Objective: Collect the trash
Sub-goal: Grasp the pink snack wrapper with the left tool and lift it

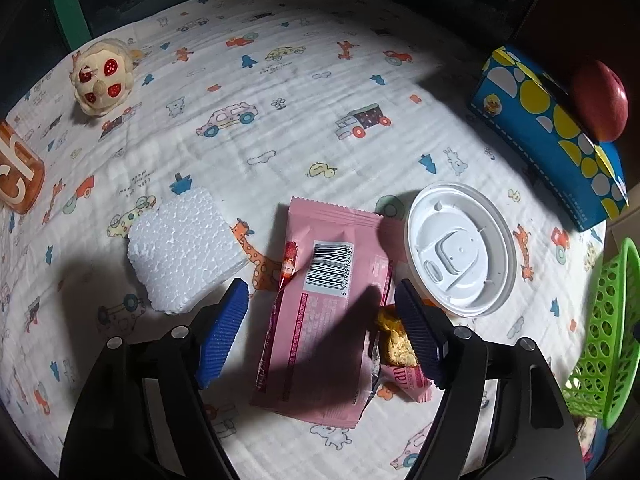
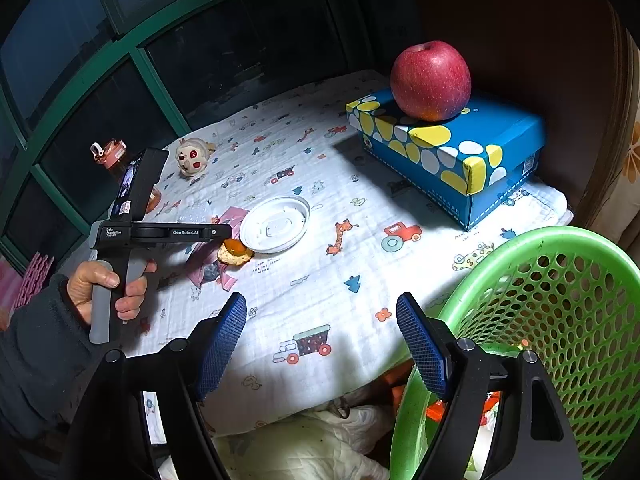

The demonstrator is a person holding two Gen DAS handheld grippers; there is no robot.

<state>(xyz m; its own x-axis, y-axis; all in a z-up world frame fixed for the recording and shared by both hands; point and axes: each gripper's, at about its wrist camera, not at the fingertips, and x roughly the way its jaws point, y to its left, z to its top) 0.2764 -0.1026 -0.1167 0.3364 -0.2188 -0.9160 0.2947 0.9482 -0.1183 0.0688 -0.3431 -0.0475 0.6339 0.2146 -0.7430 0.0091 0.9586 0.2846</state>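
My left gripper (image 1: pixel 320 312) is open and hovers over a pink snack wrapper (image 1: pixel 320 320) lying on the printed cloth. A bitten biscuit (image 1: pixel 394 344) lies by its right finger; it also shows in the right wrist view (image 2: pixel 234 254). A white foam block (image 1: pixel 184 248) lies left of the wrapper and a white plastic lid (image 1: pixel 460 248) right of it; the lid also shows in the right wrist view (image 2: pixel 276 224). My right gripper (image 2: pixel 320 344) is open and empty at the table's near edge, next to the green mesh basket (image 2: pixel 560 320). The left gripper's body (image 2: pixel 160 232) shows there too.
A blue dotted box (image 2: pixel 452 156) with a red apple (image 2: pixel 430 80) on it stands at the back right. A plush toy (image 2: pixel 192 158) and an orange bottle (image 2: pixel 114 156) stand at the back left. Dark windows lie behind the table.
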